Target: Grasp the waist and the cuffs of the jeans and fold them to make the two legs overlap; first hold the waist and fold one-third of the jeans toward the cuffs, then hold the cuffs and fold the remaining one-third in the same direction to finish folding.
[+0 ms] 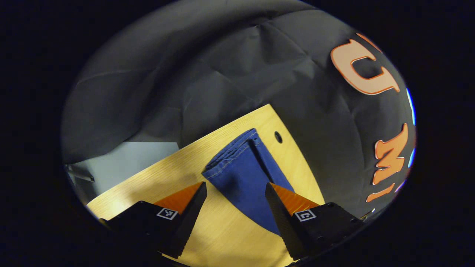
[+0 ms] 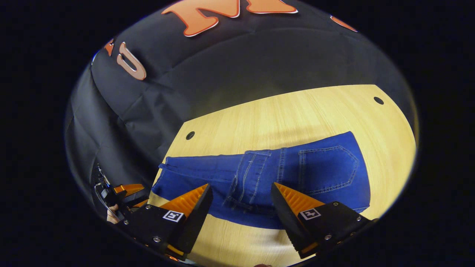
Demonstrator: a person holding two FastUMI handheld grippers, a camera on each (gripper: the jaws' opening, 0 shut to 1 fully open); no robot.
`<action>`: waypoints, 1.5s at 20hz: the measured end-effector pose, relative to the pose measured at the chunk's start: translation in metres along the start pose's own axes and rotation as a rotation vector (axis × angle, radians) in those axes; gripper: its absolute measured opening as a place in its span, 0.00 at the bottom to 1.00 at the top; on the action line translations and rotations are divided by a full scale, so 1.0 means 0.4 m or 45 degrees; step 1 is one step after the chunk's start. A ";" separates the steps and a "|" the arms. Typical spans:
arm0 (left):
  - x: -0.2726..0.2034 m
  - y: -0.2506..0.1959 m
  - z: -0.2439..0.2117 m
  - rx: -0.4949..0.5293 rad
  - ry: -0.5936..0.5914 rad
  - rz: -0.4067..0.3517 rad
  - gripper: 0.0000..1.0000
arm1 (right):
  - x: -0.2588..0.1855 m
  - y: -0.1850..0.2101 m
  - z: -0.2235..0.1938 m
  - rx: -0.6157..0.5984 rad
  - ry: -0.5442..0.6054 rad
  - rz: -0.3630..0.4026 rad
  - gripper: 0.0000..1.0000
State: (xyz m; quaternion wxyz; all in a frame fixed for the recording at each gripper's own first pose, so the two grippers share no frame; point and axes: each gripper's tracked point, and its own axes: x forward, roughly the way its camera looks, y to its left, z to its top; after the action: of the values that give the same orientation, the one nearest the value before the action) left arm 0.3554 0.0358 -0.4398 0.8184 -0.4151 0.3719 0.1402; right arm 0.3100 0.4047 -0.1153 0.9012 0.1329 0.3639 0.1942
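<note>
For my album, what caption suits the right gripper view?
Open right hand-held gripper poised above folded blue jeans on a wooden table.

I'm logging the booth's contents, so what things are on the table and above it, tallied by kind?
Jeans, blue, lying on the wooden table: 1
Grippers, both open: 2, the left gripper near the cuffs and the right gripper near the waist
Total: 3

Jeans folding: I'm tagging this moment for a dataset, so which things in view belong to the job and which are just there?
Part of the job:
- jeans, lying flat, with the cuffs at one end
- left tongs, open
- right tongs, open

Just there:
- wooden table under the jeans
- round holes in the table
</note>
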 end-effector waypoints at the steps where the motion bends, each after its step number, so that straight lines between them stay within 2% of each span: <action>1: 0.040 0.011 -0.009 -0.002 0.023 0.018 0.98 | -0.002 -0.012 0.003 0.011 0.001 -0.004 0.98; 3: 0.084 0.033 -0.026 -0.004 0.079 0.059 0.98 | -0.010 -0.043 0.013 0.038 0.000 -0.022 0.98; 5: 0.103 0.013 0.002 -0.001 0.043 0.048 0.94 | -0.012 -0.059 0.022 0.066 -0.004 -0.030 0.98; 8: 0.142 -0.004 0.028 -0.002 0.008 0.064 0.96 | -0.007 -0.080 0.032 0.101 -0.002 -0.043 0.98; 14: 0.234 -0.075 0.067 0.079 -0.085 0.086 0.96 | 0.005 -0.079 0.048 0.161 -0.005 -0.039 0.98; 16: 0.267 -0.073 0.058 0.107 -0.059 0.099 0.68 | 0.004 -0.087 0.050 0.155 -0.010 -0.058 0.98; 17: 0.277 -0.057 0.037 0.091 -0.011 0.145 0.55 | 0.002 -0.092 0.051 0.151 -0.011 -0.069 0.98; 18: 0.269 -0.057 0.065 0.079 -0.063 0.151 0.41 | -0.001 -0.096 0.049 0.147 -0.011 -0.077 0.98; 20: 0.253 -0.076 0.051 0.067 -0.025 0.132 0.13 | -0.004 -0.105 0.047 0.143 -0.016 -0.095 0.98; 26: 0.182 -0.177 0.076 0.231 -0.099 0.047 0.13 | -0.020 -0.110 0.062 0.127 -0.054 -0.101 0.98; 30: 0.122 -0.315 0.104 0.331 -0.144 -0.062 0.13 | -0.063 -0.113 0.094 0.123 -0.105 -0.083 0.98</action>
State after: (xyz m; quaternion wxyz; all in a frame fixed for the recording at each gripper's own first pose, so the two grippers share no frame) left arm 0.4772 -0.0130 -0.3870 0.8881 -0.3059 0.3300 0.0942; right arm 0.3315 0.3493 -0.0910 0.9138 0.1723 0.3395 0.1414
